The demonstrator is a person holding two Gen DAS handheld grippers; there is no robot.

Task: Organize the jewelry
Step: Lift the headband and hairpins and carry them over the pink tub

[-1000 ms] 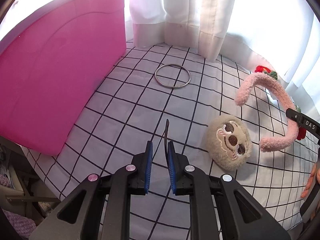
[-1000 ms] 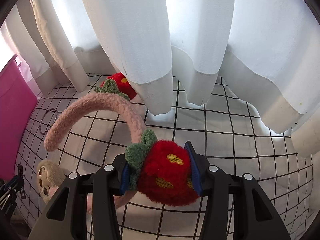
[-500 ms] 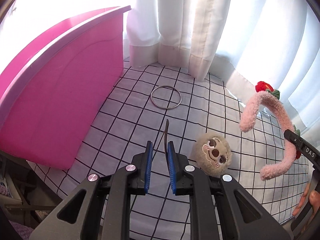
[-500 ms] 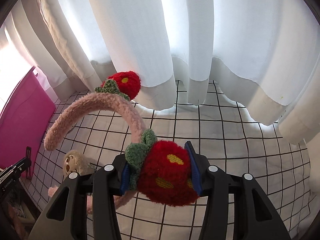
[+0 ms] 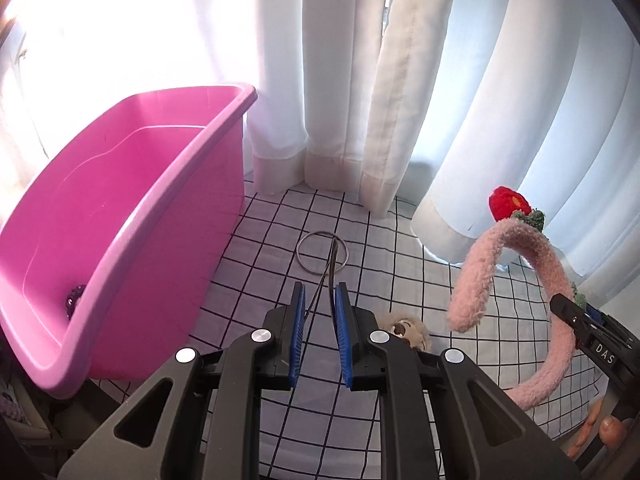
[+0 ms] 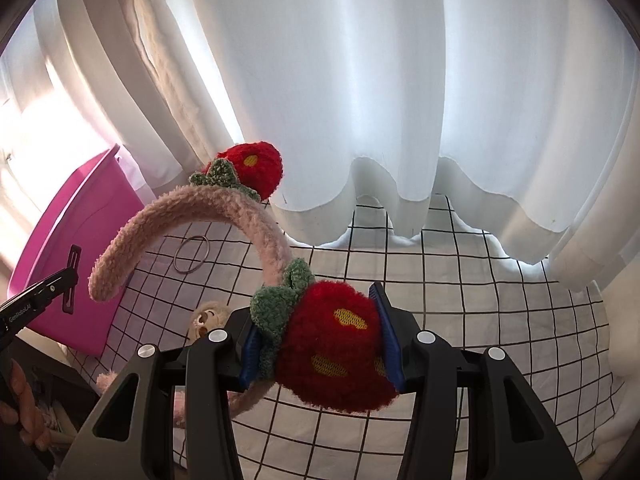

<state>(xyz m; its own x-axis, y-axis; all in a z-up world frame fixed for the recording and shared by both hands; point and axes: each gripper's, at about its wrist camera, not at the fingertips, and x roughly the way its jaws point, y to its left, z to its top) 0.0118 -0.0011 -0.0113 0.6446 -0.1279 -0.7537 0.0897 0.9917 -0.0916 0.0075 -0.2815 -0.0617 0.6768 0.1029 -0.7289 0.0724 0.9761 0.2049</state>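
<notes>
- Two items in hand: left tongs pinch a thin dark hair clip; right tongs clamp the headband by its red pom.
- Pink bin at 9 o'clock holds one dark bead; most looks left.
- Ring at 12 and plush toy remain on the tabletop.
- Right tongs read "DAS"; left read "GenRobot.AI", partly legible.

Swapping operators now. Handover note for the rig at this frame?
Left claw: shut on a thin dark hair clip, raised beside the pink bin.
Right claw: shut on the red pom-pom of the pink fuzzy headband, lifted off the checked cloth.
Done: a dark beaded item lies in the bin.
Left: bin both held pieces, then the metal ring and plush sloth piece on the cloth.
</notes>
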